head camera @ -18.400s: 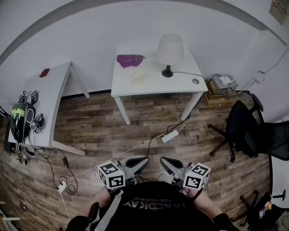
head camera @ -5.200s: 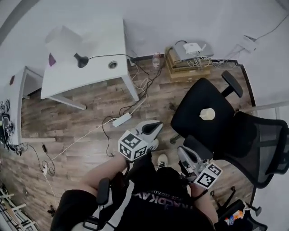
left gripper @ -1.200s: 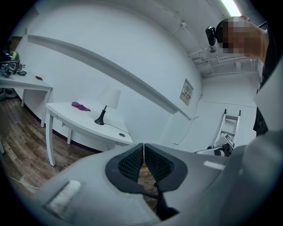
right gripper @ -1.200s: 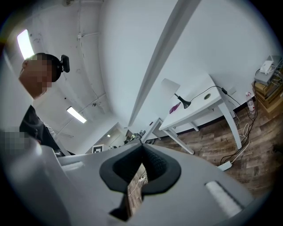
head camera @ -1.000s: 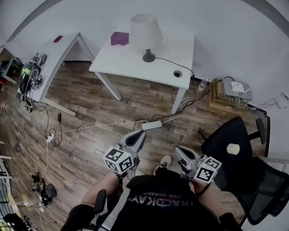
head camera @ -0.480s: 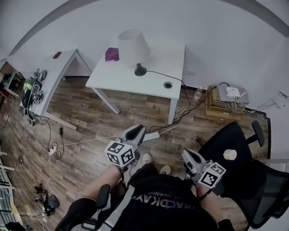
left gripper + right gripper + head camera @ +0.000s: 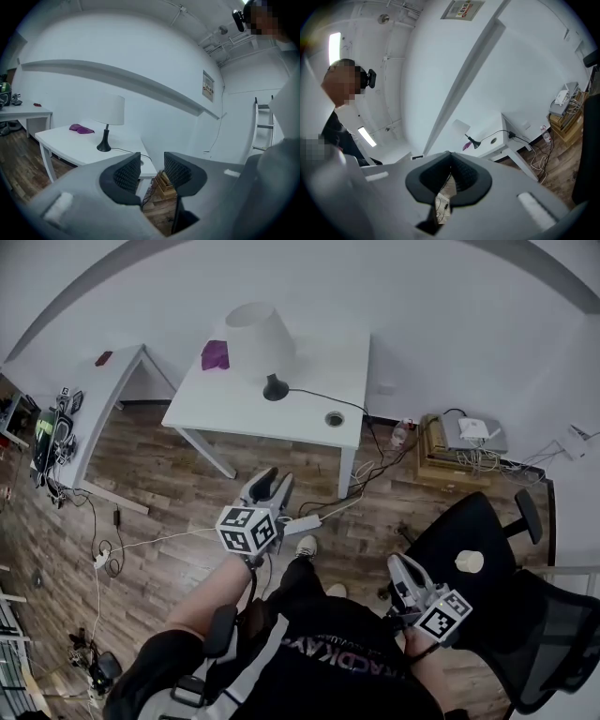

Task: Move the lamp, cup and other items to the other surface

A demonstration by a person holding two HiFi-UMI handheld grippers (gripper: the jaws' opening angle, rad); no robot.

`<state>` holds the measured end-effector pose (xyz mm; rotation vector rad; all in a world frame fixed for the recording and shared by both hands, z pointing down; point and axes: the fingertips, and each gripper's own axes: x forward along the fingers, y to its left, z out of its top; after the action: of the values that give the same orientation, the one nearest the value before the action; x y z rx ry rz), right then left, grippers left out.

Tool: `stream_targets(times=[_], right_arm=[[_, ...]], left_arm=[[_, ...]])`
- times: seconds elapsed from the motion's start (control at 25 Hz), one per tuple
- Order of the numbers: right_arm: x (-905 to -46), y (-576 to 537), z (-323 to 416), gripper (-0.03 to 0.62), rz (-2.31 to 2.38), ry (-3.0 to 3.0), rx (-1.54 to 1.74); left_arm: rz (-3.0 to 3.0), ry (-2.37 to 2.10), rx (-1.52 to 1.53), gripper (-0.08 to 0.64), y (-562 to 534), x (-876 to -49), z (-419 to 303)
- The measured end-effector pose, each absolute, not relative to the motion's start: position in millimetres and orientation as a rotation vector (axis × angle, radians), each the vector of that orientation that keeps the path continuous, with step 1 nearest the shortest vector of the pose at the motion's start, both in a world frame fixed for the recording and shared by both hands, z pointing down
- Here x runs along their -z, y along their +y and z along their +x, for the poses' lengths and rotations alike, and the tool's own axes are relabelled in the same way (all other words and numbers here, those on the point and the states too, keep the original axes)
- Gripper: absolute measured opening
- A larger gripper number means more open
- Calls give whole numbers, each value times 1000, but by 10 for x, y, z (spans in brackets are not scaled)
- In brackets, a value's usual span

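The lamp [image 7: 261,334], white shade on a black base, stands on the white table [image 7: 309,381] with a purple cloth [image 7: 215,355] behind it. A pale cup [image 7: 469,562] sits on the black chair seat [image 7: 450,531] at right. My left gripper [image 7: 270,486] is held over the floor, short of the table, and is open. Its jaws have just been opening with nothing between them. Along them, the left gripper view shows the lamp [image 7: 109,112] and cloth [image 7: 81,128] beyond my left gripper [image 7: 152,168]. My right gripper [image 7: 401,568] is shut and empty beside the chair. The right gripper view has my right gripper [image 7: 450,171] aimed near the far-off lamp [image 7: 461,127].
A second white table [image 7: 84,409] with gear stands at left. A power strip [image 7: 302,524] and cables lie on the wood floor under my left gripper. A stack of boxes with a router [image 7: 459,442] sits by the wall. A second black chair [image 7: 553,634] is at far right.
My left gripper has moved forward toward the white table and its jaws have parted. The right gripper has drifted a little toward the chair and stays shut.
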<state>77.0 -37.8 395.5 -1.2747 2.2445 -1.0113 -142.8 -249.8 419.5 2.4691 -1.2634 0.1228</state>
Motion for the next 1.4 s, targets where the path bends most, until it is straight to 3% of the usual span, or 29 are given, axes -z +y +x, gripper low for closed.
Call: stream_targets(times=[0.36, 0.76, 1.4], right_arm=[[-4130, -686, 904, 4, -1421, 2111, 1017], [-4190, -1477, 702, 5, -1564, 2018, 1052], [-4406, -1902, 432, 4, -1781, 1889, 1166]], left_arm=[[2383, -1464, -153, 218, -3554, -4510, -1842], [2348, -1503, -278, 218, -4929, -5037, -2202], [2408, -1457, -259, 219, -6288, -5455, -2063]])
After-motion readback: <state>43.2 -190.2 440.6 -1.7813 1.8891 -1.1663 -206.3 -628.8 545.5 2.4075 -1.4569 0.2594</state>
